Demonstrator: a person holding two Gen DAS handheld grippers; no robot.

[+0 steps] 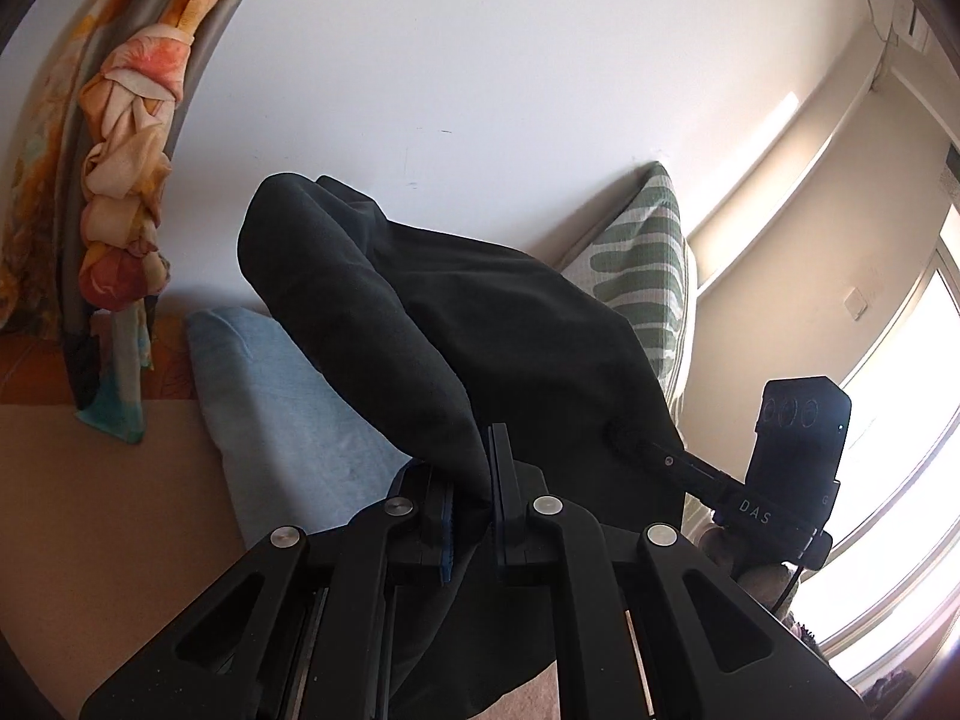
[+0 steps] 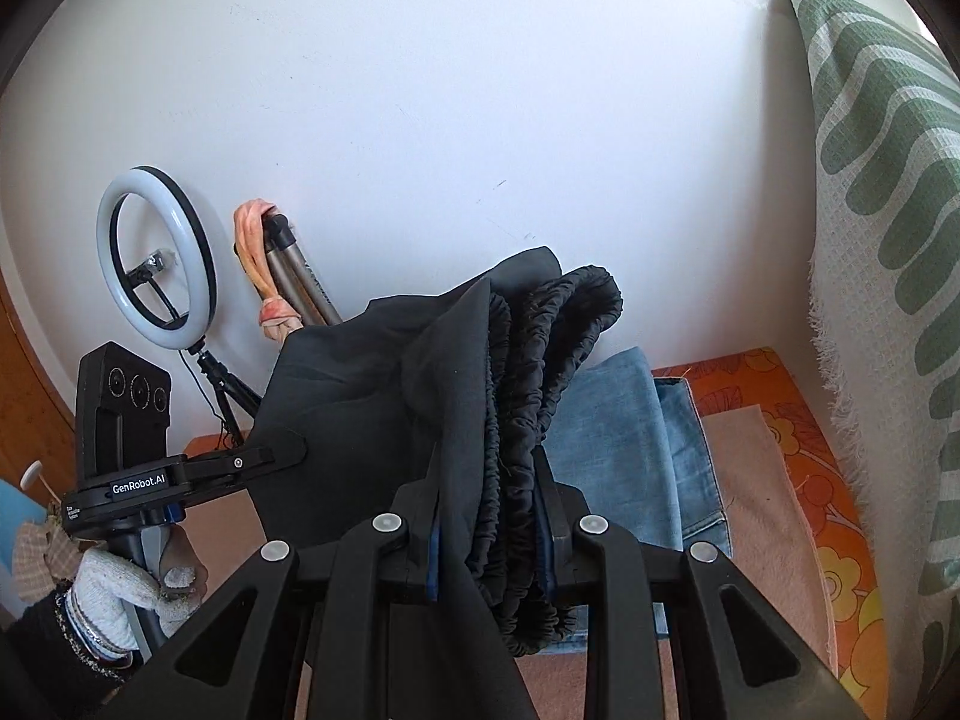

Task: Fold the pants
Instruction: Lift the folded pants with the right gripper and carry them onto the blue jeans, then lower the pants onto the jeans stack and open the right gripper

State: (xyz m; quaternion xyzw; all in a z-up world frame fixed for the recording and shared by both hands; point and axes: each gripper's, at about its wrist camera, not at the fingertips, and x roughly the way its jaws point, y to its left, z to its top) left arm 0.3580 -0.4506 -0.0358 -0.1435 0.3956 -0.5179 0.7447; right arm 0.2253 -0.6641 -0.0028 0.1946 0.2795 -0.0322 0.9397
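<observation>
Both tongs, left (image 1: 474,480) and right (image 2: 489,516), clamp the soft black pants (image 2: 420,372), right one pinching the bunched, crinkly elastic waistband (image 2: 540,360).

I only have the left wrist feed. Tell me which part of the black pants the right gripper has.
Observer: The right gripper is shut on the bunched elastic waistband of the black pants.
Operator: Report what lies below that waistband.
Observer: Folded blue jeans on a pinkish cloth.
Operator: Name anything standing at the wall on that side.
Observer: A ring light on a small tripod, lit, beside your left gripper.
</observation>
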